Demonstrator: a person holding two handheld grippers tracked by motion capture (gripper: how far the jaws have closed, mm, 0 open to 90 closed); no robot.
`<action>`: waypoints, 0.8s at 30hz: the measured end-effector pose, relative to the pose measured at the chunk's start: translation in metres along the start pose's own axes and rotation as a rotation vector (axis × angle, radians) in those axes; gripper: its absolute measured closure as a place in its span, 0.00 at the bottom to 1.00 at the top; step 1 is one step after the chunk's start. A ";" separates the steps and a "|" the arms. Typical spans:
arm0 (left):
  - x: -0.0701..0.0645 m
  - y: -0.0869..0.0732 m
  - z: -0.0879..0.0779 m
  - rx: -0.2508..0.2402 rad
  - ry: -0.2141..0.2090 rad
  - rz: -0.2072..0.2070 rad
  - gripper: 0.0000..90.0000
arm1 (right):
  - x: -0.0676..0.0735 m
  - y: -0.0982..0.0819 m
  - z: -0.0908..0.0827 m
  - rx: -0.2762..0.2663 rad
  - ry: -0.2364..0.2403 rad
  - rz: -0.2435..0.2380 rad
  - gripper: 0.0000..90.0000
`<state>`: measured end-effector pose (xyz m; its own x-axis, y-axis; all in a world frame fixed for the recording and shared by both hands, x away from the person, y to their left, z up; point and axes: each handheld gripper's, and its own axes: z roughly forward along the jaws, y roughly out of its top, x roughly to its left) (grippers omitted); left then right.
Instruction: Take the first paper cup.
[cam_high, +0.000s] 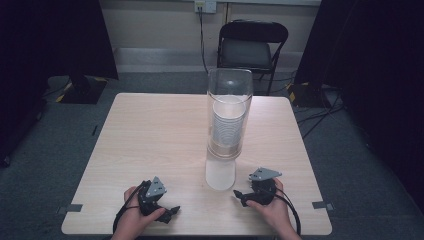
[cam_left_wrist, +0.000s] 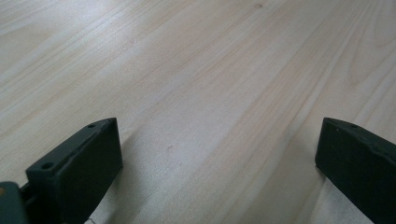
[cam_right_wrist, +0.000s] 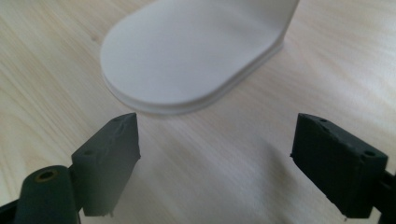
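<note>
With both the left gripper (cam_high: 172, 210) and the right gripper (cam_high: 237, 194) released and empty, the tall clear dispenser (cam_high: 227, 127) stands just ahead of the right jaws, so a careless nudge at its white base (cam_right_wrist: 187, 56) could topple it.

Both hands rest low near the person's edge. The left gripper (cam_high: 172, 210) lies in the left hand (cam_high: 134, 217), jaws spread wide. The right gripper (cam_high: 238, 195), in the right hand (cam_high: 272, 207), points inward, jaws parted, gripping nothing.
</note>
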<state>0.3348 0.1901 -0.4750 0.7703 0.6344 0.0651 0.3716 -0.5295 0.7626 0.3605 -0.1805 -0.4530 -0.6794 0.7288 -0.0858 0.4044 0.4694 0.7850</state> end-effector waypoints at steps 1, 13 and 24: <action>0.000 0.000 0.000 0.001 0.000 0.002 0.00 | 0.001 0.003 -0.001 -0.010 0.005 0.002 0.17; 0.000 0.000 0.000 0.000 0.000 0.000 0.00 | -0.006 0.022 -0.006 -0.087 0.043 0.046 0.17; 0.000 0.000 0.000 0.000 0.000 0.001 0.00 | 0.001 0.045 -0.006 -0.152 0.066 0.035 0.16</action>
<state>0.3348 0.1901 -0.4750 0.7707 0.6338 0.0657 0.3711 -0.5303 0.7623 0.3745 -0.1621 -0.4144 -0.7070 0.7069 -0.0204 0.3346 0.3598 0.8710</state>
